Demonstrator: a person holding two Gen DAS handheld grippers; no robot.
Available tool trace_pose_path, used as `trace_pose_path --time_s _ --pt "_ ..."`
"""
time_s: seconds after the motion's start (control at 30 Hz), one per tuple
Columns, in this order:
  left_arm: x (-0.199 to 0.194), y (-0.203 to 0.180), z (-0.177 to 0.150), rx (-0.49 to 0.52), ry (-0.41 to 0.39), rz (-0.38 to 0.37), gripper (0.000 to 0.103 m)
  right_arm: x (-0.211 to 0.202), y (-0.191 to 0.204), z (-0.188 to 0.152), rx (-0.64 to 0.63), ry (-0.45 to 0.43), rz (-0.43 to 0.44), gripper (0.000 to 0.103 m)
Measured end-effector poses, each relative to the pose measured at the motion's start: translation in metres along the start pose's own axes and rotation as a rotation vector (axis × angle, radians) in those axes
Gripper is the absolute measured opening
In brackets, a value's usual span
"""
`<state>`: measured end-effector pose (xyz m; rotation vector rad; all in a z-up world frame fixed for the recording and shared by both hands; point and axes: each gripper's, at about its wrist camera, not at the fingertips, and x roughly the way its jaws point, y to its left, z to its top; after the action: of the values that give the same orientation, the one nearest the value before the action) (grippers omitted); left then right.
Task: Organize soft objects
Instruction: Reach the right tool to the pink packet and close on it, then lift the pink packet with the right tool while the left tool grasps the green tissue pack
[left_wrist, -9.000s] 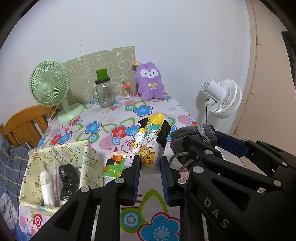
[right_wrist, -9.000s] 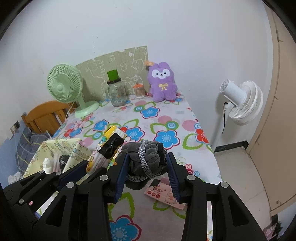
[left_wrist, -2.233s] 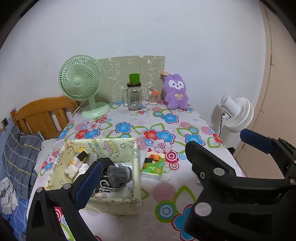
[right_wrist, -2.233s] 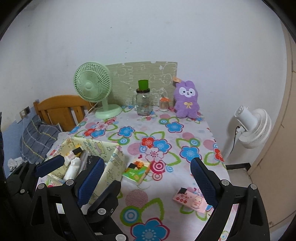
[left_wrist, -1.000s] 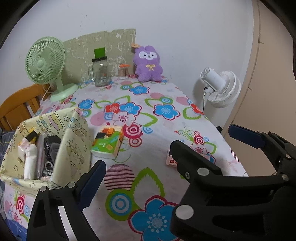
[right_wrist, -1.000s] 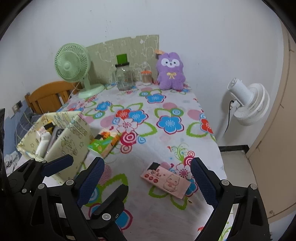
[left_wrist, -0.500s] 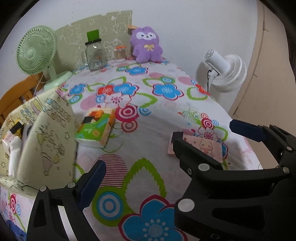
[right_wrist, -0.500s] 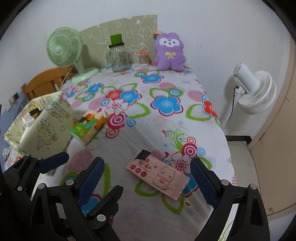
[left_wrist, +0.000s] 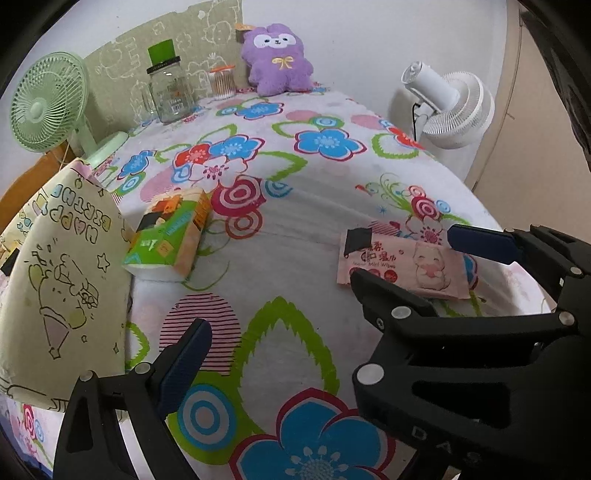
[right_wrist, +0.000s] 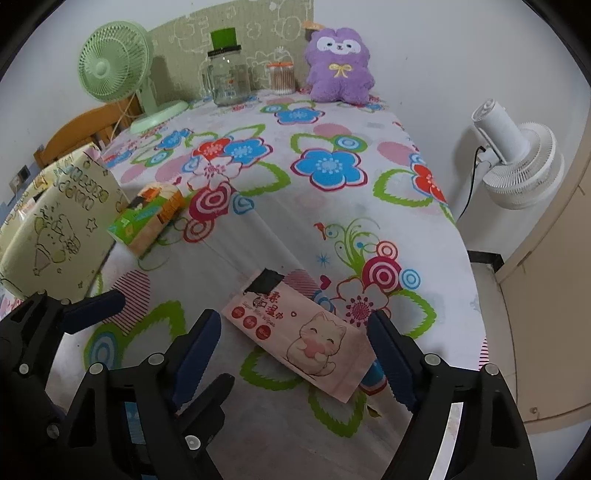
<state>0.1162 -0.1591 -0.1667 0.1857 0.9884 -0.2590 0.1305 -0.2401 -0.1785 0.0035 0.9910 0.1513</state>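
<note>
The right claw (right_wrist: 295, 363), wide but just narrowing, straddles the pink wipes pack (right_wrist: 299, 334): light, squashy, slippery film, best pinched across its middle.

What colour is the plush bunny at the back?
Purple plush bunny, with a yellow bow; clearest in the right wrist view.

Right gripper (right_wrist: 295, 354): black frame, blue pads; pitched downward over the pink cat-printed wet-wipe pack (right_wrist: 299, 332); jaws spread, lately narrowing, straddling the pack without contact. Left gripper (right_wrist: 107, 299): jaws wide, left of the pack, empty.
</note>
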Motion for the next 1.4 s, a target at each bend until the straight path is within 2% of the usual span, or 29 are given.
trace_pose_path --time_s 0.33,0.4,0.57,0.77,1.13,1.4 --pt "0.004 0.003 0.001 -0.015 0.021 -0.023 0.097 0.011 -0.001 0.001 -0.001 0.015 -0.029 0.071" --pt "0.004 0.004 0.001 -0.022 0.022 -0.02 0.097 0.011 0.0 0.001 -0.011 0.01 -0.052 0.057" --pt "0.004 0.006 0.002 -0.023 0.013 -0.002 0.097 0.01 0.0 0.003 -0.01 0.008 -0.049 0.047" --pt "0.0 0.012 0.007 -0.041 -0.006 0.015 0.096 0.007 -0.002 0.006 0.024 0.006 -0.036 0.044" --pt "-0.002 0.028 0.024 -0.092 -0.047 0.054 0.096 -0.001 0.003 0.024 0.044 -0.038 0.018 0.043" --pt "0.003 0.035 0.034 -0.109 -0.061 0.045 0.097 0.003 0.007 0.037 0.046 -0.053 0.05 0.043"
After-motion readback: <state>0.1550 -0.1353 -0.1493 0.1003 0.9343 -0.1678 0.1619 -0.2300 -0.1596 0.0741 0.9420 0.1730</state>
